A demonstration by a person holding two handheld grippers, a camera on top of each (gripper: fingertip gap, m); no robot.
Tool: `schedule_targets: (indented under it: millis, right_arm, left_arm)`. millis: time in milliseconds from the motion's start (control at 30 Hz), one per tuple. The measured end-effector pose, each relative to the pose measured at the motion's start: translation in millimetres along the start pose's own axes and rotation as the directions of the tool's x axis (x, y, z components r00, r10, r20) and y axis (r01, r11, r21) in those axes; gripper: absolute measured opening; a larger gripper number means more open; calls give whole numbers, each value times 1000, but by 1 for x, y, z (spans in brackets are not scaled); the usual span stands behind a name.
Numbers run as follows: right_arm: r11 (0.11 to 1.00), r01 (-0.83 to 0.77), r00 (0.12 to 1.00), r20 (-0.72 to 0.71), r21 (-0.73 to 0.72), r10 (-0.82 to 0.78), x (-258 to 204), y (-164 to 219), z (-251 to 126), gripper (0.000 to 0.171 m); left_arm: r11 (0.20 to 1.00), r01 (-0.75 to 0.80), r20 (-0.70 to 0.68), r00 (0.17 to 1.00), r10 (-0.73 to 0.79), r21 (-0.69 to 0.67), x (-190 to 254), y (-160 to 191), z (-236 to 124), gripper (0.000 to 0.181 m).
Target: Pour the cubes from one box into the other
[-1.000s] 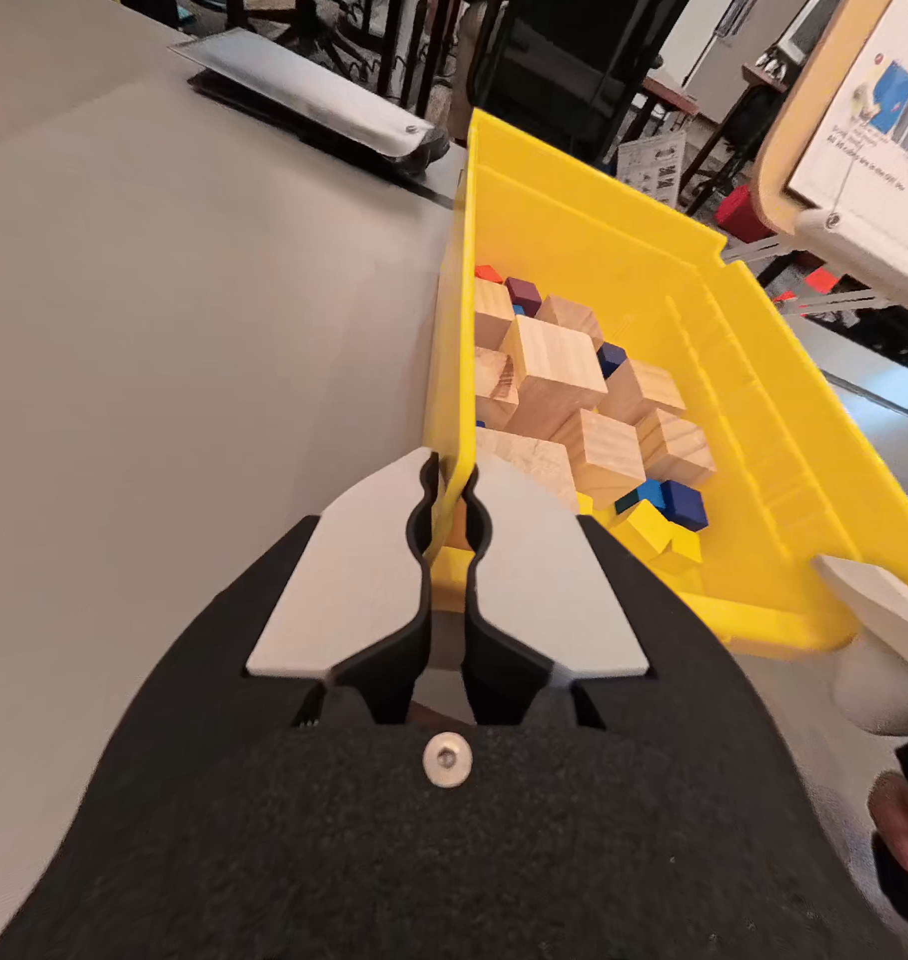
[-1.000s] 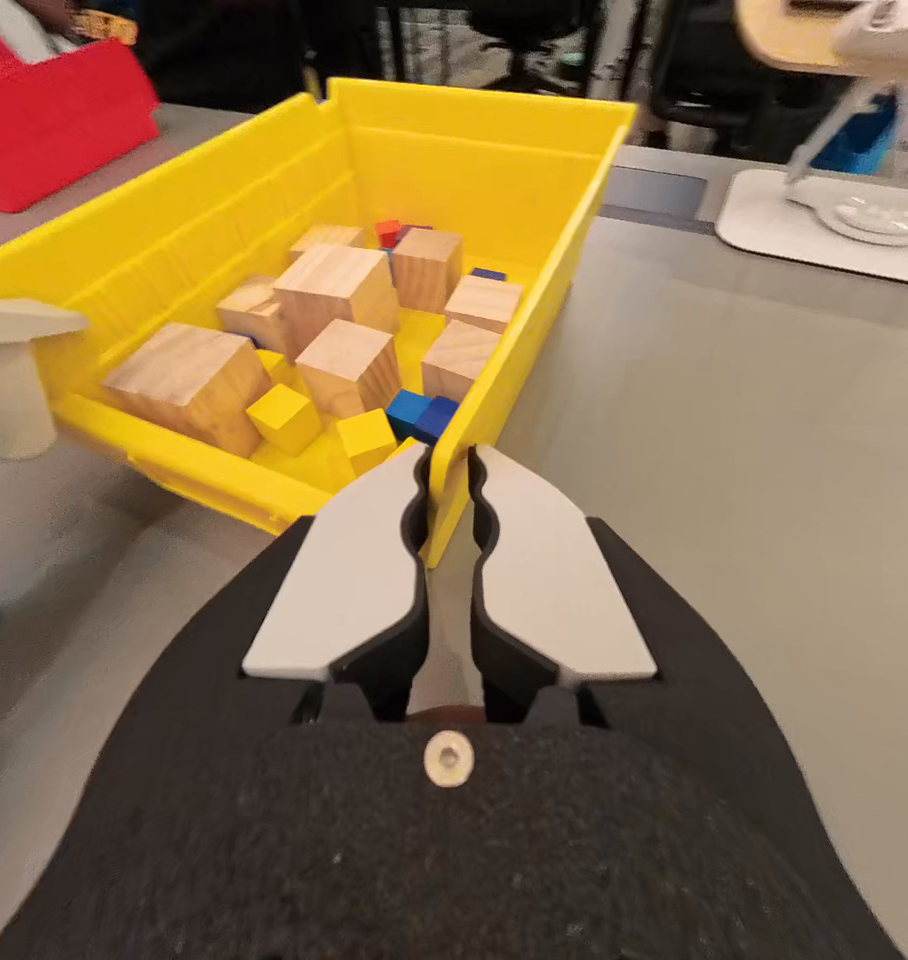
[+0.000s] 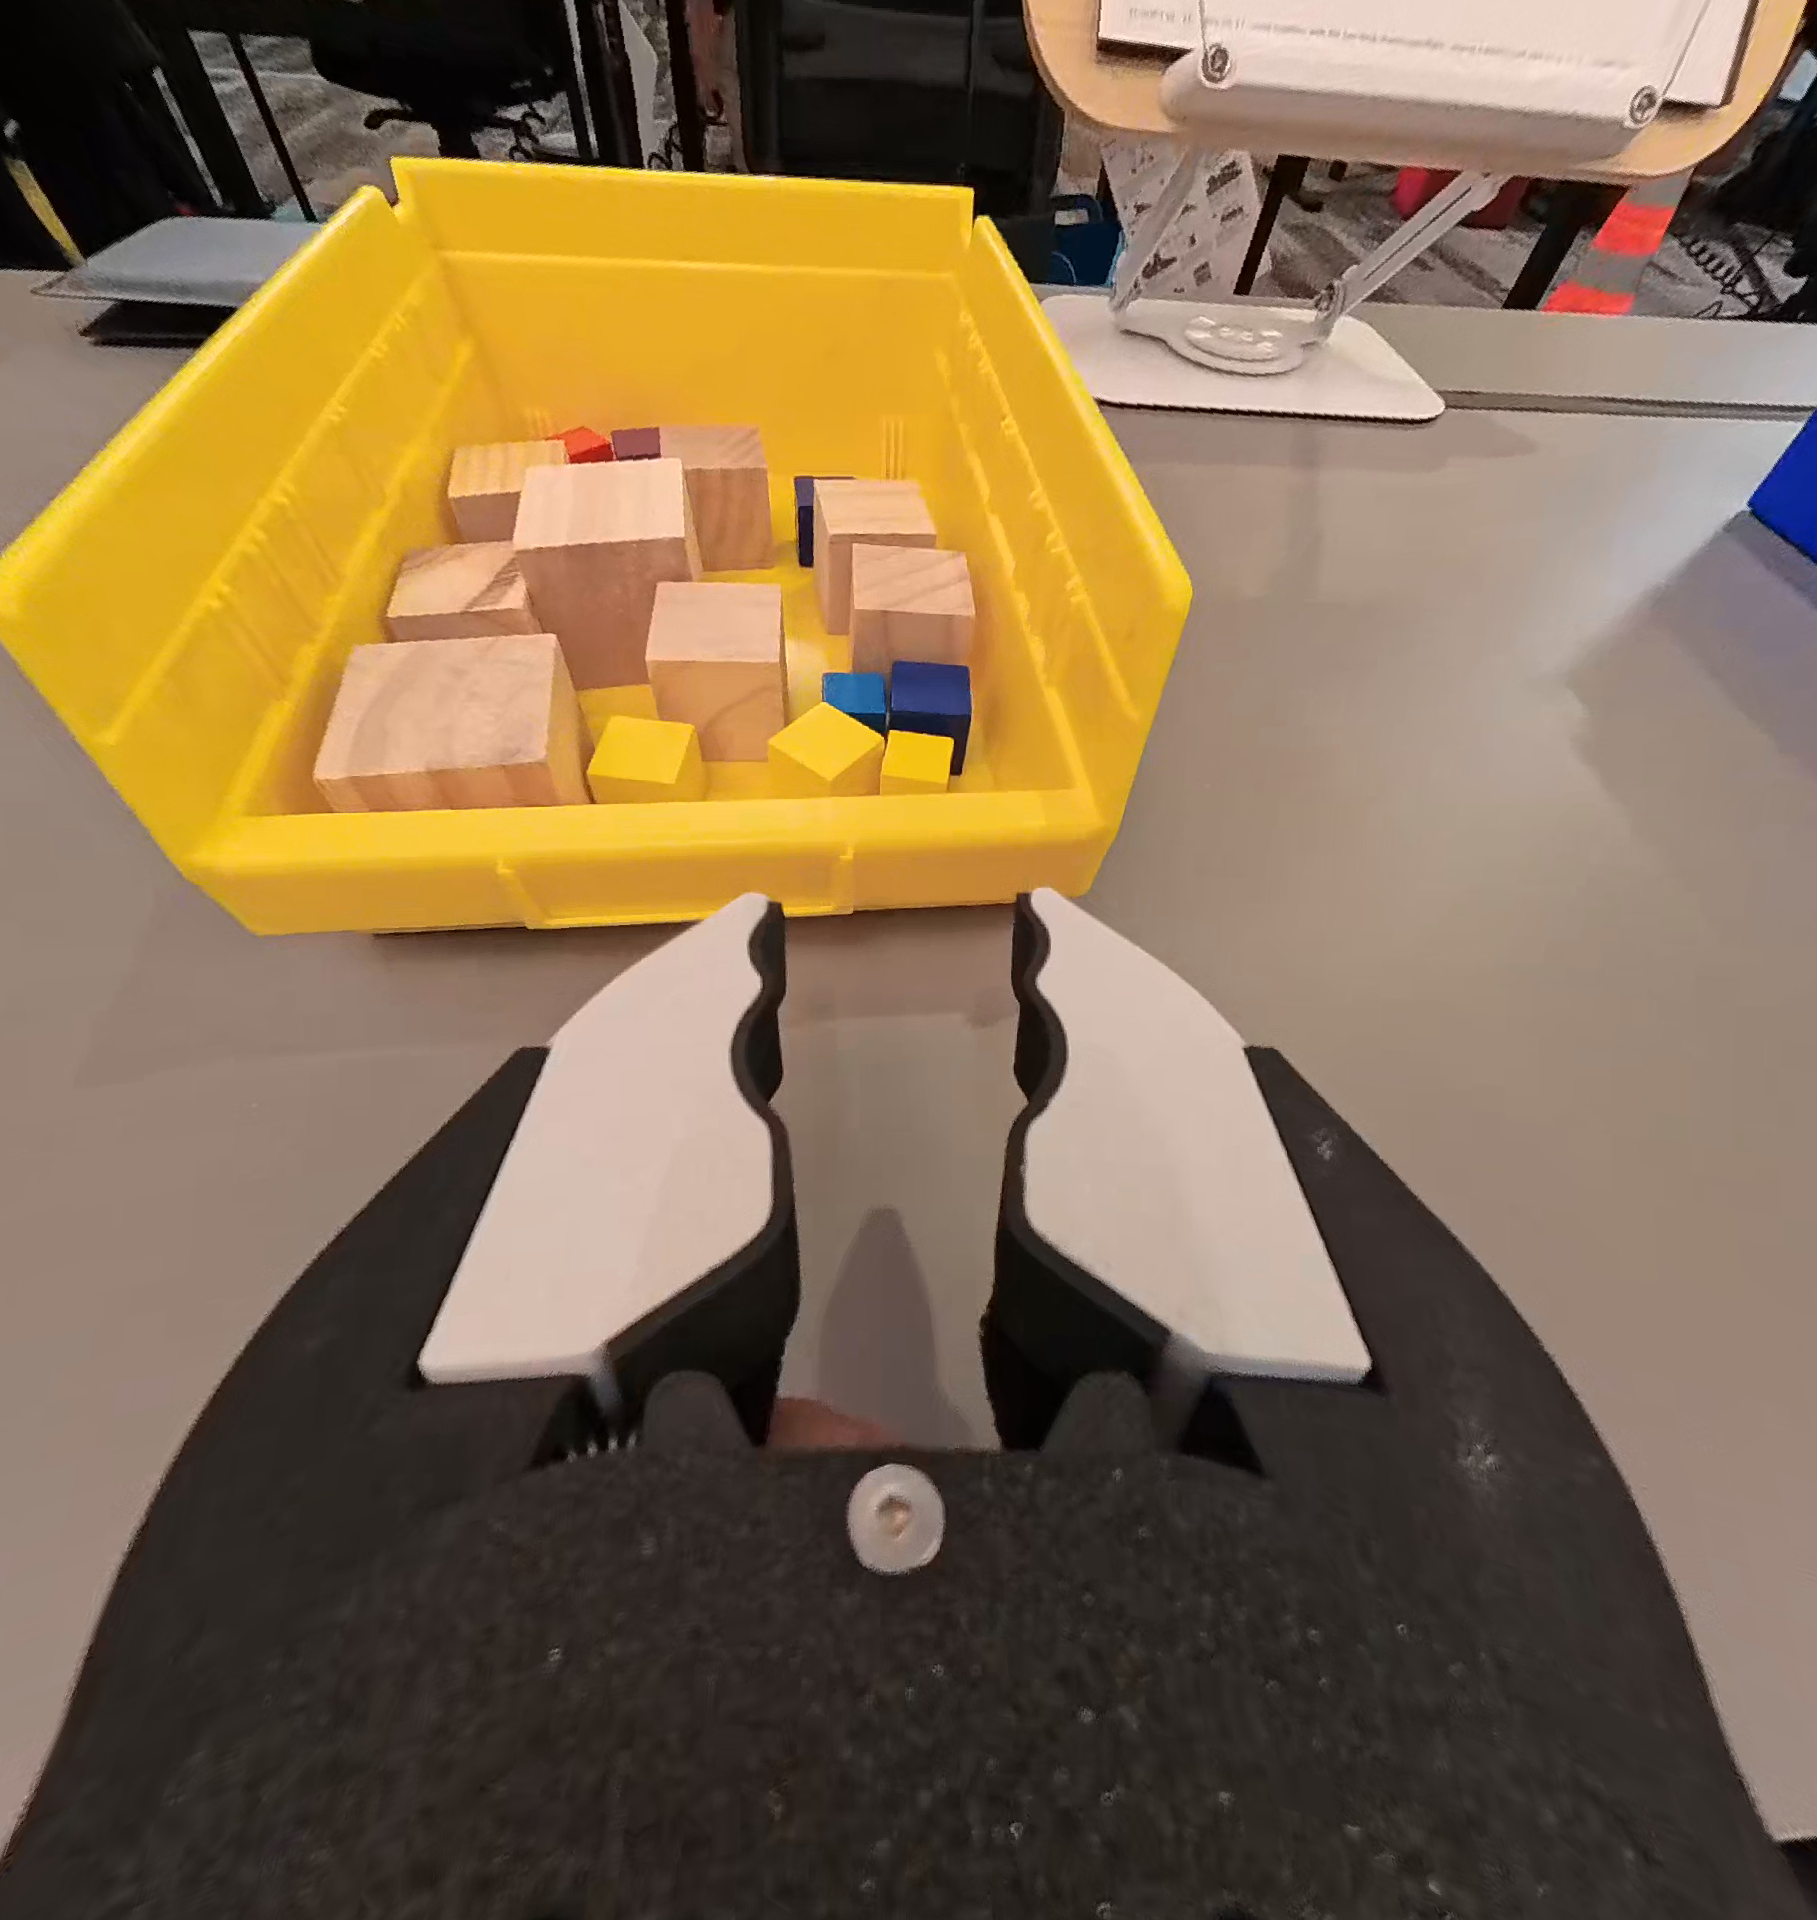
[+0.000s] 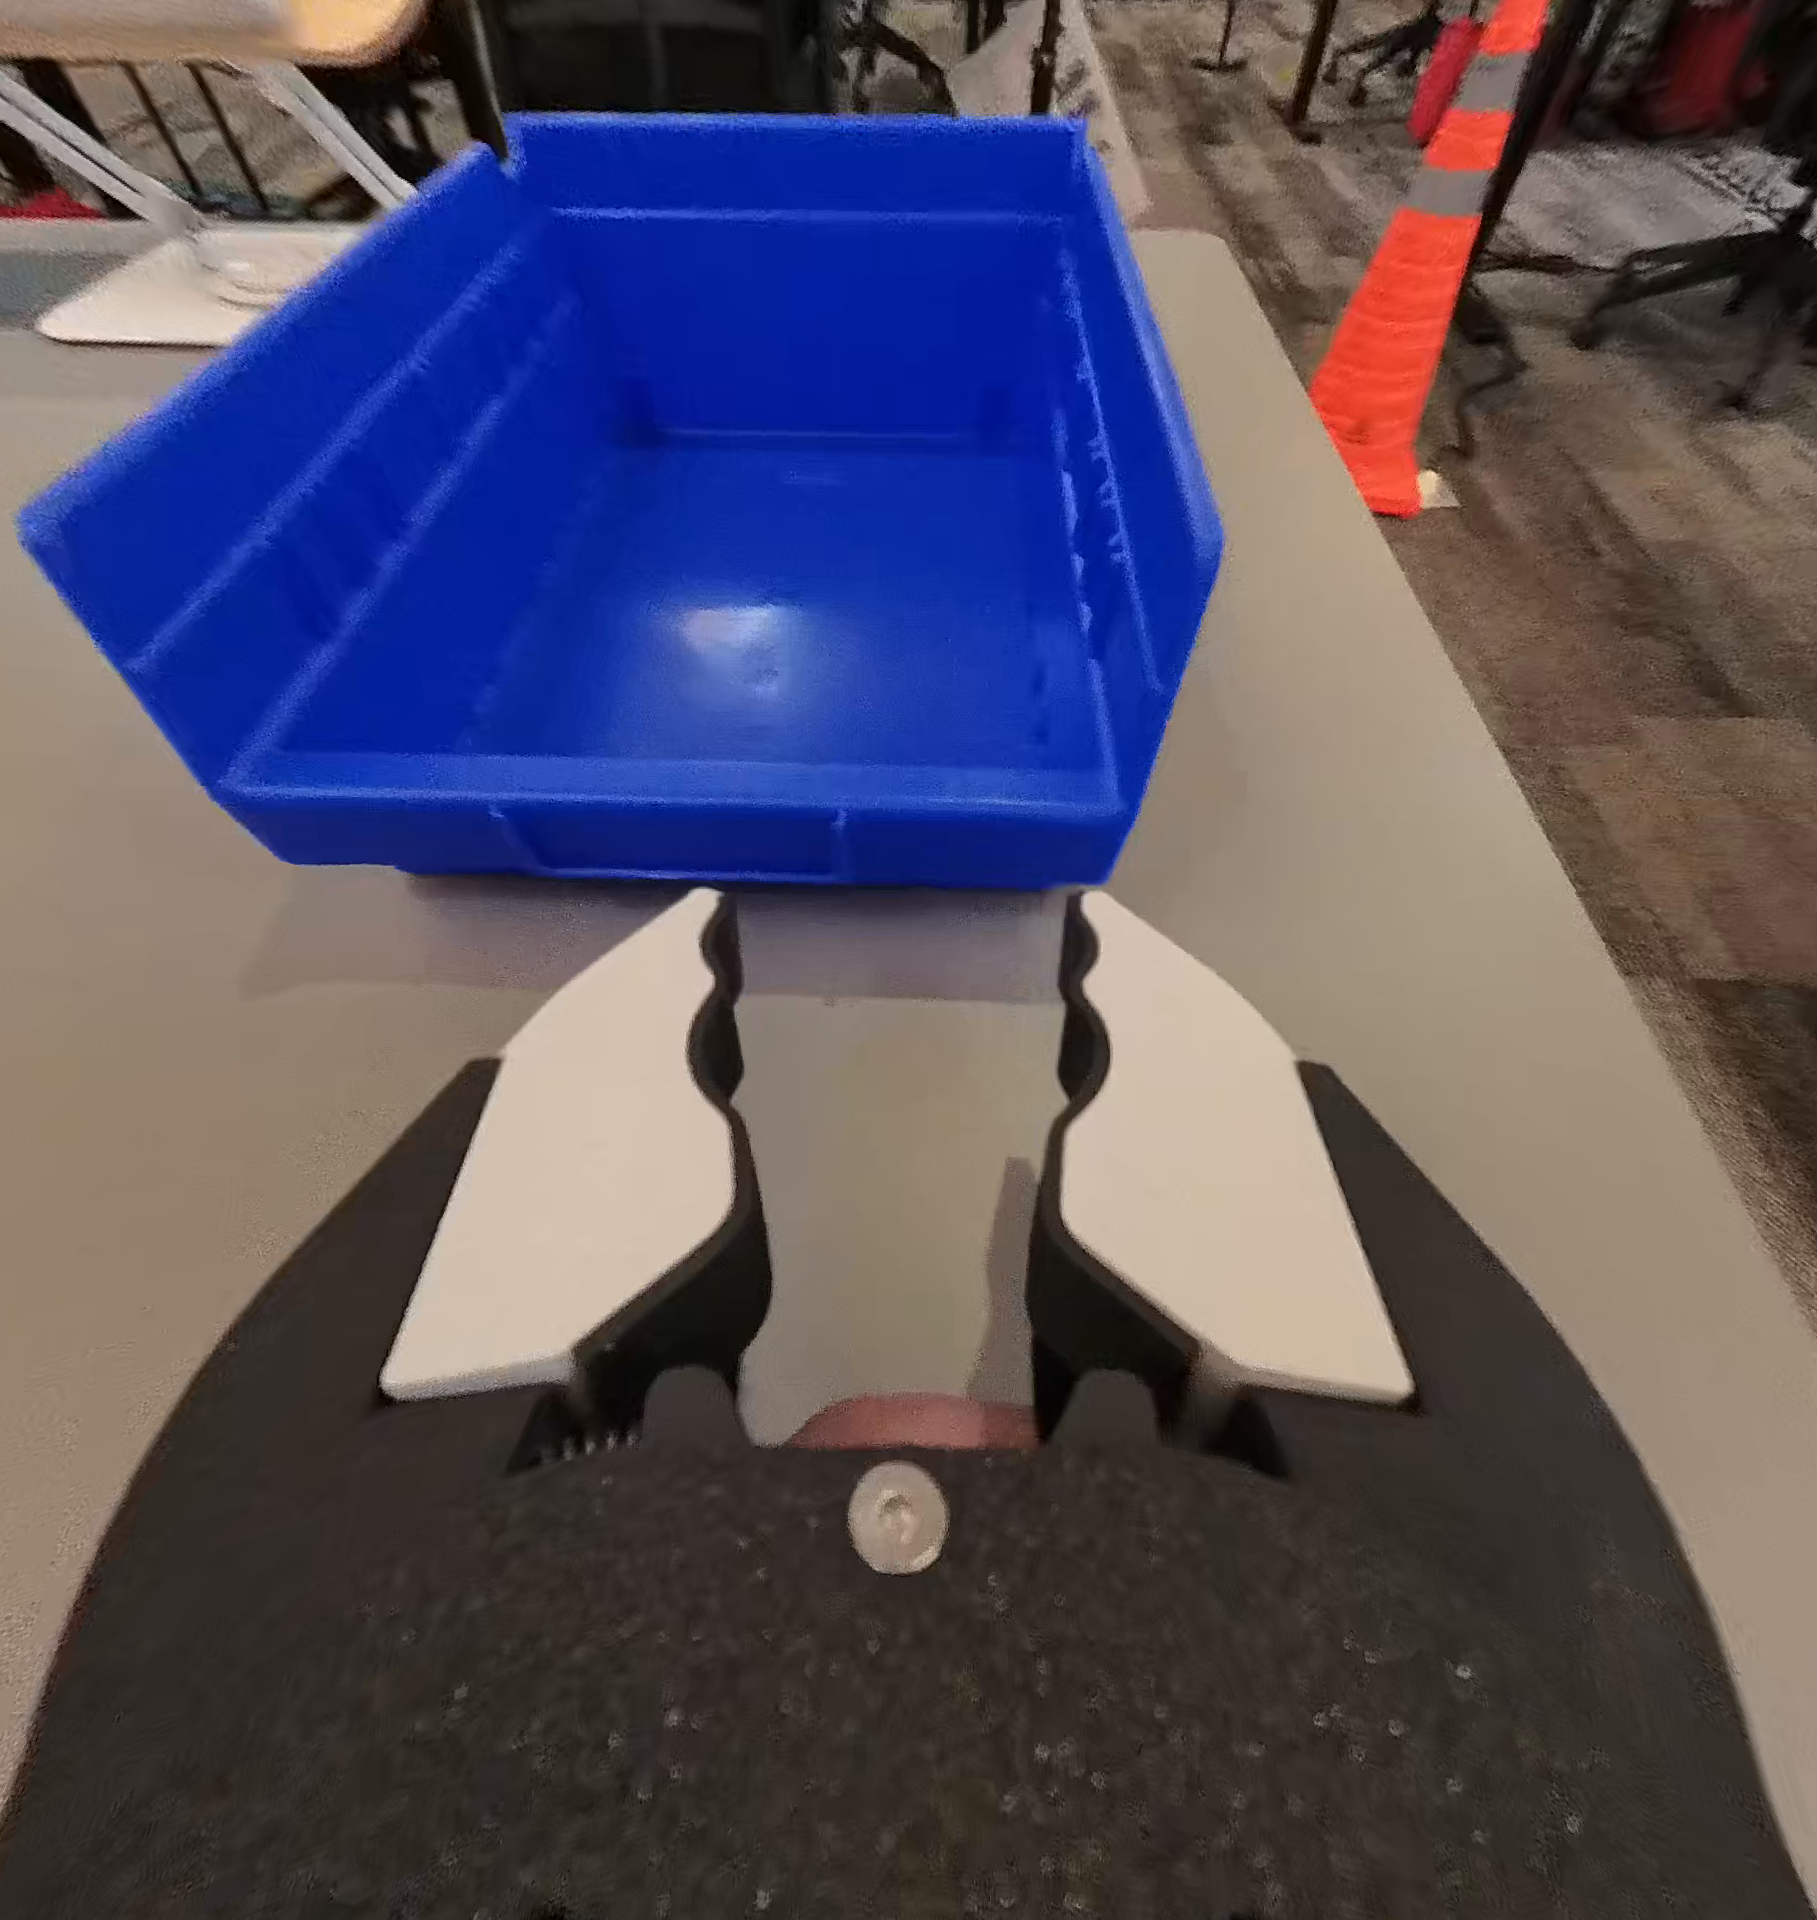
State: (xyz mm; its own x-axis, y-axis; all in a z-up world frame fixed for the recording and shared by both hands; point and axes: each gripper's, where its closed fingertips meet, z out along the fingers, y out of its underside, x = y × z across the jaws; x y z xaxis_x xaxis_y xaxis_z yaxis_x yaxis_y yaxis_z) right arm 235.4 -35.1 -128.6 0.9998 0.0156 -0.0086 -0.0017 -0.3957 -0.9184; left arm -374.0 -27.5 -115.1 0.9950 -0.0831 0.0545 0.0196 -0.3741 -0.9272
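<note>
Both claws released, facing a full yellow box and an empty blue box.

The left claw [image 3: 896, 914] is hovering spread and empty just before the yellow box [image 3: 634, 868], which is holding the cubes [image 3: 613, 582] on the tabletop [image 3: 1455, 831]; the right claw [image 4: 899, 909] is gaping, grasping nothing, before the blue box [image 4: 665, 821]. Risk, as a judgement: a one-sided pinch on a thin wall is inviting twisting, so cubes may be spilling past the blue rim near the tabletop edge.

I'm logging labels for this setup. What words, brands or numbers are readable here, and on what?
White sheet on the wooden board: a line of small print, too blurred to read.
Printed leaflet behind it: too small to read.
Yellow box, blue box: no writing visible.
</note>
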Motion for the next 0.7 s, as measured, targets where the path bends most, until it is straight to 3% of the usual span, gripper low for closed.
schedule_targets:
  millis: [367,700]
  right_arm:
    - [999,-46,998,35,21,45,-12,-5,2,55]
    - [999,20,1000,22,29,-20,-19,-9,-2,54]
  left_arm:
    - [997,79,-31,996,-79,-10,-7,5,-8,42]
    - [996,86,-35,996,-87,-15,-7,6,-10,42]
